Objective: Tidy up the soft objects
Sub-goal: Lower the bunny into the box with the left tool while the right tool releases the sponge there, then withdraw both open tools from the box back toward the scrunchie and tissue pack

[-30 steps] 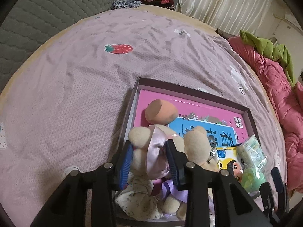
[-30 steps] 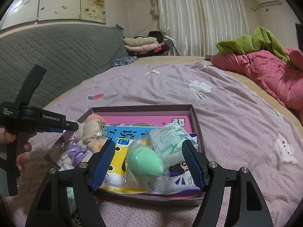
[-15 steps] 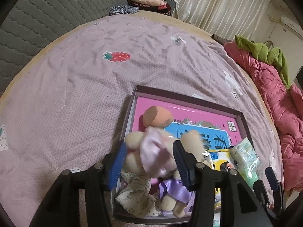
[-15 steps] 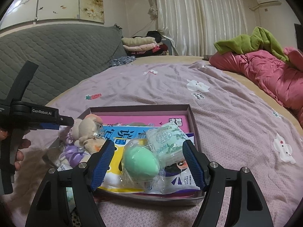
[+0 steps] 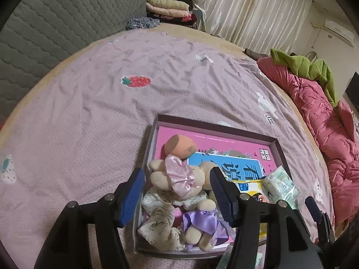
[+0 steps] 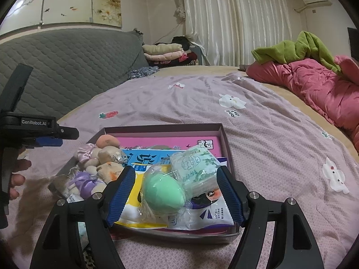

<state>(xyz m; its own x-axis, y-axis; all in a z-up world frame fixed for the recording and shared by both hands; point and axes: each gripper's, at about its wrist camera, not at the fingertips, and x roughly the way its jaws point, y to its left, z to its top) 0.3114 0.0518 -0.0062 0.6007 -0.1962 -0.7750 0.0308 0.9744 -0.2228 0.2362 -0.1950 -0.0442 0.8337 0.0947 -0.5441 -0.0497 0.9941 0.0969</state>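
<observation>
Spread across the whole bed: one lilac cotton sheet [image 5: 94, 121] printed with strawberries and rabbits, likely serving as the work surface. Heaped along its right edge, well apart from the work: one crimson quilted duvet [image 6: 314, 85] with one green fleece garment [image 6: 298, 49] thrown over it, apparently pushed aside to clear room.

Near the foot of the sheet: one shallow mauve cardboard box [image 5: 215, 126], evidently the collecting place for the soft things. Laid flat on its floor as the lowest layer: one pink-and-blue picture book [image 5: 215, 143], with one yellow-and-white printed plastic packet [image 6: 208, 215] on top of it toward the near right.

Tucked into the box's left side: two beige plush bears, one with a pink satin bow [image 5: 179, 177] and one with a purple satin bow [image 5: 202, 224], lying pressed together over a floral cloth, seemingly just set down there. Beyond them, one peach-orange sponge egg [image 5: 180, 145], touching the bear's head. On the right: one pale-green wrapped tissue pack [image 6: 195, 168] and one mint-green sponge egg in clear film [image 6: 163, 192], stacked on the packet.

Over the bears: left gripper [image 5: 177, 192], jaws just opened wide and clear of the plush on both sides, holding nothing, which reads as a release. Over the green sponge egg and tissue pack: right gripper [image 6: 175, 199], jaws spread wide to either side, pads not pressing, apparently waiting. At the left edge of the right view, part of a hand [image 6: 18, 179] on the other gripper's handle.
</observation>
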